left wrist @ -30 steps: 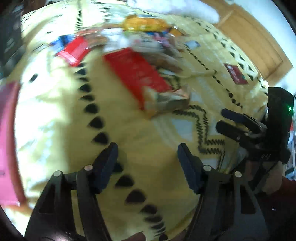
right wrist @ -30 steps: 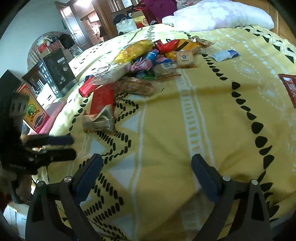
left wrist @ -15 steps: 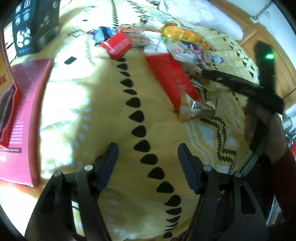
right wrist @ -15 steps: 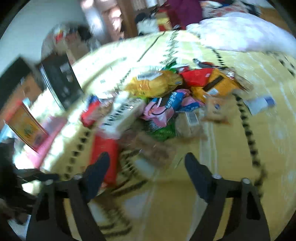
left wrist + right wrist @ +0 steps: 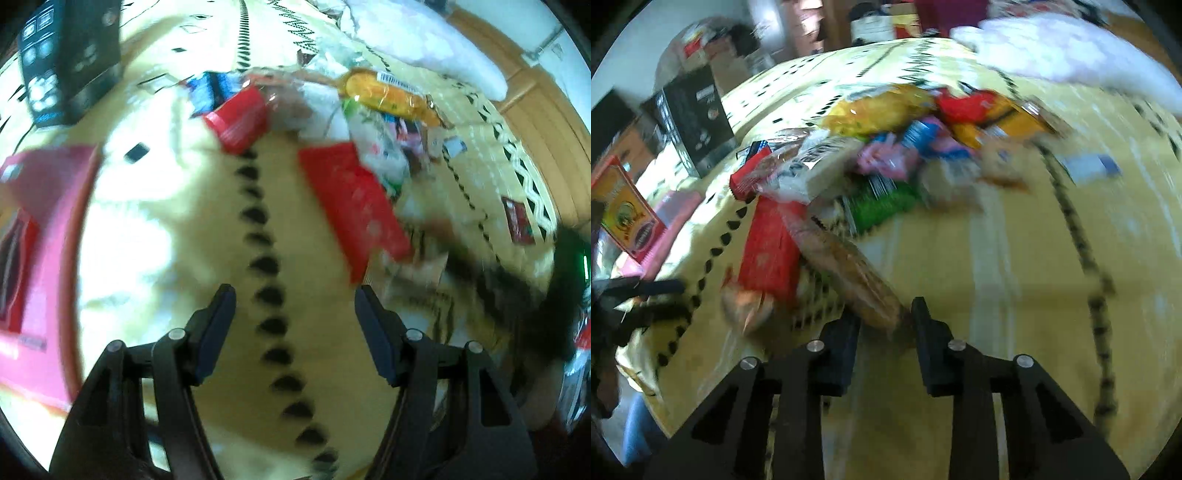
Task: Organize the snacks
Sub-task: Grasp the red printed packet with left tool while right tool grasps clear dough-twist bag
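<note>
Barely started, to judge from the bed (image 5: 1015,258): most of the yellow patterned cover bare, and nearly all snacks lying in one mixed snack heap (image 5: 886,147) toward the pillow (image 5: 1071,55), nothing sorted into groups yet. Beside the bed, on the left of the right wrist view, a black carton (image 5: 694,118) and a yellow-and-red box (image 5: 624,214) standing upright; whether meant as places for the snacks, cannot tell. At the near edge of the heap a flat red packet (image 5: 768,251), and touching it a long brown biscuit packet (image 5: 857,273) in clear wrap, running down toward the camera. A small blue-and-white sachet (image 5: 1089,166) lying apart on the right. Right gripper (image 5: 884,321) now with fingers drawn narrow around the low end of the biscuit packet, apparently pressing on it, though blurred. Left gripper (image 5: 293,317) hovering over bare cover with fingers about half apart and nothing between them; the red packet (image 5: 354,206) just ahead of it. Compared with one second ago: right fingers then spread wide above empty cover well short of the heap, now closed at the heap's near edge; left fingers at the same spread as then, the view swung so that the pink box (image 5: 40,240) at the bed edge shows larger. Left to do: lifting this first packet and placing it, then all the rest.
</note>
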The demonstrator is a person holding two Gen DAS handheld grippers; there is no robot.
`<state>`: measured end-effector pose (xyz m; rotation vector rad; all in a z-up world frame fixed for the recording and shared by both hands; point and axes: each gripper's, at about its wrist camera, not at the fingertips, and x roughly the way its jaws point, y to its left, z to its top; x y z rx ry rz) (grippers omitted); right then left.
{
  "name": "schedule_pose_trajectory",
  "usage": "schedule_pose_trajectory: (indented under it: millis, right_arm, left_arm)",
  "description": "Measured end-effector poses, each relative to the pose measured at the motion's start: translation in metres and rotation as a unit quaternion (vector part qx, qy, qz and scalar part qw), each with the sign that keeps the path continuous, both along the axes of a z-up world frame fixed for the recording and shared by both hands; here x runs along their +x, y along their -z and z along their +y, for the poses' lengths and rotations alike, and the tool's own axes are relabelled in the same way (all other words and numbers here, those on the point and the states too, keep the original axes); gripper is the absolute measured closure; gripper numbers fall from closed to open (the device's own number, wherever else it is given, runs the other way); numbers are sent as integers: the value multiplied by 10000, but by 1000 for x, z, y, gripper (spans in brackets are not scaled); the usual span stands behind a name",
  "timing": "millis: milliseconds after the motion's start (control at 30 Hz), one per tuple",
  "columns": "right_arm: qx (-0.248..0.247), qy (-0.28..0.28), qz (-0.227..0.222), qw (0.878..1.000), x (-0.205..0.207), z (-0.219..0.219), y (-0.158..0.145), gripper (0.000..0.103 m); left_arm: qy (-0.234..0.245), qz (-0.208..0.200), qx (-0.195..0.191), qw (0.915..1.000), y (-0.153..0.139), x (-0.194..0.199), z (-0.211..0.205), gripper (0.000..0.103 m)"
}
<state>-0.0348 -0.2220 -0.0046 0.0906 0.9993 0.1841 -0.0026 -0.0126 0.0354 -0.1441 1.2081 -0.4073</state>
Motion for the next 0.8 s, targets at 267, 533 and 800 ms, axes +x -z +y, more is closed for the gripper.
schedule_pose_trajectory:
  millis: [267,533,800]
  right_arm:
    - [315,32,-13,9995,-35,-8,1,56]
    - [459,122,29,9989,-35,-17,7,53]
    - [513,93,-33,9986,-40,-21,4,52]
  left_arm:
    - [-217,-183,298,9992,13,37,-71,18]
    - [-137,-592,1062,9925,24,41,-97,34]
    - [312,-626,882,9936,13,3,-54,47]
